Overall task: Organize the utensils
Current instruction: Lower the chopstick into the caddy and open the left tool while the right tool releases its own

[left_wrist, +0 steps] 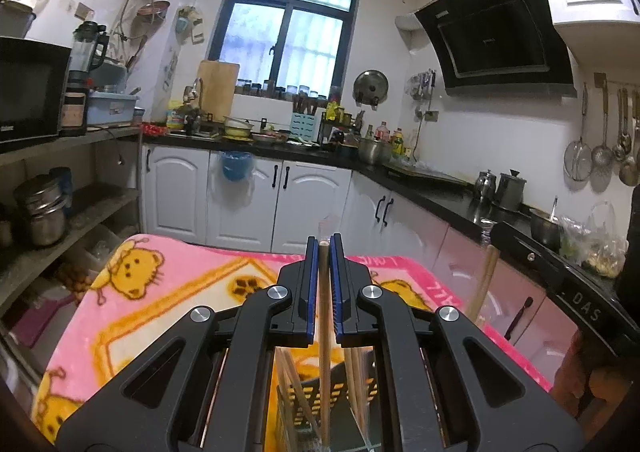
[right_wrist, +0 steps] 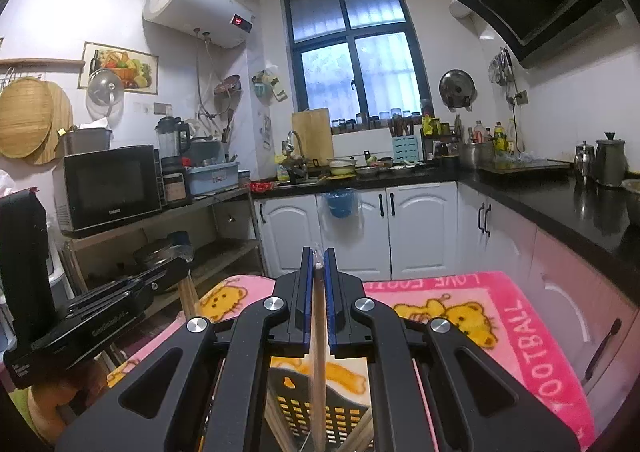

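Pink bear-print blanket (left_wrist: 168, 292) covers desk; white cabinets (left_wrist: 308, 204) and dark kitchen counter far behind. Black slotted utensil holder (right_wrist: 316, 412) sits near, directly below both tongs, loose chopsticks (left_wrist: 290, 384) standing inside it. Left tongs (left_wrist: 324, 252) closed on upright wooden chopstick (left_wrist: 324, 332). Right tongs (right_wrist: 318, 258) likewise clamp own chopstick (right_wrist: 318, 340), lower end over holder.

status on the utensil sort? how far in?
Done: several chopsticks already stand in the black slotted holder. In hand: the left gripper and right gripper each clamp one upright chopstick above it. Left: drop both in; any other utensils aren't visible.
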Demonstrator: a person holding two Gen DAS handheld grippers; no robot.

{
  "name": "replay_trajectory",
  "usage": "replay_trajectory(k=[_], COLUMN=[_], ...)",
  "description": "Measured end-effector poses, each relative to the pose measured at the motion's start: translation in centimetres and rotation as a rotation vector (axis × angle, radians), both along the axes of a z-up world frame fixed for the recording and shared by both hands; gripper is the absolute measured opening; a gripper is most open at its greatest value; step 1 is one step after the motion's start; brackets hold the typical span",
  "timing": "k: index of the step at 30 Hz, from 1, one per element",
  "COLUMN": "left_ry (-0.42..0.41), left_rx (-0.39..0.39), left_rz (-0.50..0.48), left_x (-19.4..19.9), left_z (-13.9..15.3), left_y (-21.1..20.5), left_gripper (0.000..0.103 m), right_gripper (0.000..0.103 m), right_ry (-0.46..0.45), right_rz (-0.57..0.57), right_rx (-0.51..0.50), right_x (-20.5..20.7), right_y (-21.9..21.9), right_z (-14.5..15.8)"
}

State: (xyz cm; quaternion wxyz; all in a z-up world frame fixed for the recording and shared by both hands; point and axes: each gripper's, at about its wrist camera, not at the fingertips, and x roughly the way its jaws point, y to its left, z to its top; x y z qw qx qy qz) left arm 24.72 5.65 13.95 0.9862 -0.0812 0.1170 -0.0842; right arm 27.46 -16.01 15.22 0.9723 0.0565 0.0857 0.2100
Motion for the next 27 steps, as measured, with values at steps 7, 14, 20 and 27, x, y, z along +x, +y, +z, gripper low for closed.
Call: replay_trajectory(k=[7, 14, 20, 27], left_ry=[0.029, 0.051, 0.077, 0.084], left_rx=[0.014, 0.013, -0.001, 0.0], left_rz=[-0.013, -0.022, -0.043, -0.064], left_x=[-0.4, -1.1, -2.5, -4.5], left_z=[-1.2, -1.7, -2.6, -2.2], left_y=[-0.2, -0.3, -0.3, -0.8], left_gripper=[0.003, 0.005, 0.026, 0.052], right_gripper=[0.014, 0.021, 0.026, 0.035], right_ry=[0.047, 0.082, 0.133, 0.152], right_rz=[-0.01, -0.02, -0.028, -0.03], right_rx=[-0.004, -0.038, -0.051, -0.041], right_x=[-0.1, -1.6, -3.1, -5.1], right_y=[-0.3, -0.9, -2.1, -3.7], right_z=[-2.0, -3.5, -4.5, -4.7])
